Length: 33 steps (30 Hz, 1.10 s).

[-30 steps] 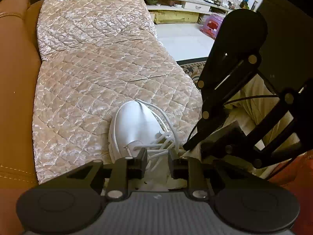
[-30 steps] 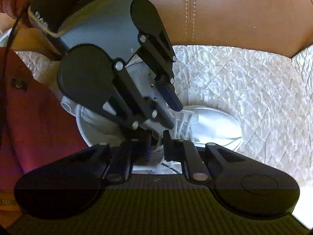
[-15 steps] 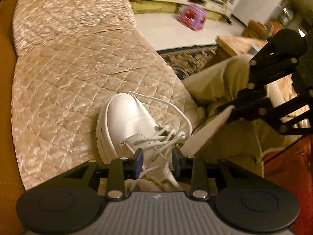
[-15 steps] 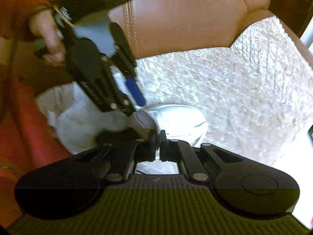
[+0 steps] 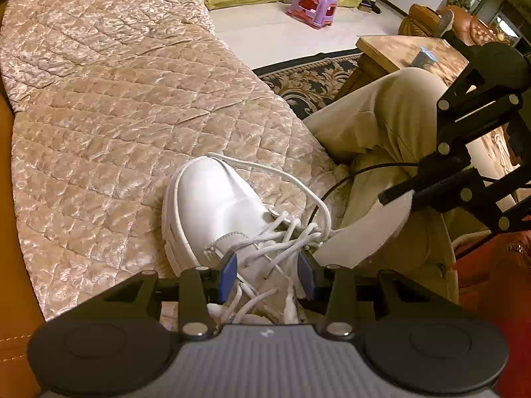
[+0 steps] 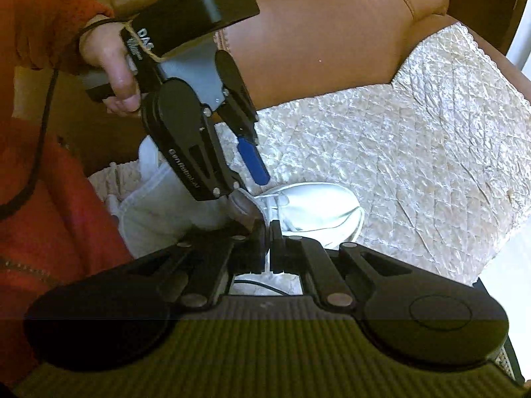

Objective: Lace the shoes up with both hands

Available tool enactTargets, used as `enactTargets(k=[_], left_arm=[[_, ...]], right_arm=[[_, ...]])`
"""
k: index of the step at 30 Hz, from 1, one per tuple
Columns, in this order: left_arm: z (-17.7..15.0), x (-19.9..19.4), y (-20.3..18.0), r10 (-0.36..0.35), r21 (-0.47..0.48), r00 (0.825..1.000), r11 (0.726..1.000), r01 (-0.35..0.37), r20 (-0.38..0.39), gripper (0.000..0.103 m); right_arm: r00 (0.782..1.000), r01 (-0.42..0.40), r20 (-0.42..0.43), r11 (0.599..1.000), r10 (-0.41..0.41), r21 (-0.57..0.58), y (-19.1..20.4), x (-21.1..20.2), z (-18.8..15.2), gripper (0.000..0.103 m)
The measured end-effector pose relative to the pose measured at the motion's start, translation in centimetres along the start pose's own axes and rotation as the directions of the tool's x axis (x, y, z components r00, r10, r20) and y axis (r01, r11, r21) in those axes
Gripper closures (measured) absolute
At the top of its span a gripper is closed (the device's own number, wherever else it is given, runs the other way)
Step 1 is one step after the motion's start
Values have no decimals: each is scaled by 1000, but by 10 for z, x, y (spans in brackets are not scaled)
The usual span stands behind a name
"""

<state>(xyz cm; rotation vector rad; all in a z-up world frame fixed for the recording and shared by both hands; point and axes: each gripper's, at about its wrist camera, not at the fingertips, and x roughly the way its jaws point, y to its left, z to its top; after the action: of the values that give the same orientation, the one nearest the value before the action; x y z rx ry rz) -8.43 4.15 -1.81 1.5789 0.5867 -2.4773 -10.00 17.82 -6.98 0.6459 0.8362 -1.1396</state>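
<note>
Now we see the white shoe (image 5: 212,205) lying on the quilted cover (image 5: 109,126) of a brown leather sofa (image 6: 325,46), close to the cover's front edge, its toe pointing away from the person. Its white laces (image 5: 285,235) are loose: several strands cross over the tongue, and one long loop (image 5: 288,179) arcs out past the toe on the side nearer the sofa's front edge.

Our left tongs (image 5: 267,275) hang over the laced part of the shoe. Their jaws have just been opening and now stand apart, with lace strands running between the blue pads (image 5: 229,273) but not pressed by them. From the right wrist view we see the left hand (image 6: 113,63) gripping that tool's handle, a red sleeve (image 6: 43,20) above it.

Our right tongs (image 6: 268,232) are clenched, their tips close together just over the shoe's lacing; whether a strand is pinched between them we cannot tell.

Beyond the sofa's front edge lie a patterned rug (image 5: 308,83), a wooden coffee table (image 5: 408,53) and a purple stool (image 5: 312,6) on the pale floor. A knee in beige trousers (image 5: 391,122) sits beside the shoe.
</note>
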Motion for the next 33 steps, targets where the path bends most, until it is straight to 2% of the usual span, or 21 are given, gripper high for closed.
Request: enactTargets(k=[3, 8, 12, 15, 19, 20, 21, 23, 26, 30, 31, 33], left_arm=[[1, 0, 4, -47, 32, 999, 998, 48, -12, 61], [10, -1, 11, -140, 104, 989, 984, 145, -51, 62], [18, 1, 8, -199, 221, 976, 951, 215, -92, 67], [26, 8, 3, -231, 308, 962, 914, 266, -144, 79], [35, 21, 0, -234, 347, 951, 891, 294, -204, 80], [37, 24, -1, -237, 353, 947, 886, 302, -217, 84], [37, 25, -3, -236, 360, 946, 882, 304, -222, 84], [35, 24, -4, -230, 371, 949, 880, 297, -215, 92], [28, 21, -6, -225, 359, 959, 892, 274, -172, 96], [11, 11, -15, -148, 333, 987, 930, 159, -59, 100], [7, 7, -18, -125, 311, 992, 941, 129, -32, 103], [-3, 1, -26, -81, 255, 996, 964, 72, 25, 103]], right_arm=[[1000, -17, 10, 1000, 17, 2, 1, -1, -4, 99], [999, -25, 27, 1000, 25, 4, 1, -4, -7, 99], [999, -32, 43, 999, 32, 12, 0, -5, -10, 99], [998, -35, 52, 999, 35, 8, 1, -5, -11, 99], [998, -35, 60, 999, 34, 10, 1, -5, -12, 99], [997, -36, 62, 999, 35, 13, 0, -5, -12, 99], [997, -36, 63, 999, 35, 17, 0, -5, -12, 99], [997, -37, 67, 999, 35, 27, -1, -5, -14, 99], [997, -40, 75, 998, 37, 44, -3, -6, -16, 99], [995, -50, 87, 997, 45, 64, -6, -5, -18, 98], [995, -54, 90, 996, 48, 68, -6, -5, -18, 98], [994, -60, 98, 995, 52, 75, -8, -4, -18, 98]])
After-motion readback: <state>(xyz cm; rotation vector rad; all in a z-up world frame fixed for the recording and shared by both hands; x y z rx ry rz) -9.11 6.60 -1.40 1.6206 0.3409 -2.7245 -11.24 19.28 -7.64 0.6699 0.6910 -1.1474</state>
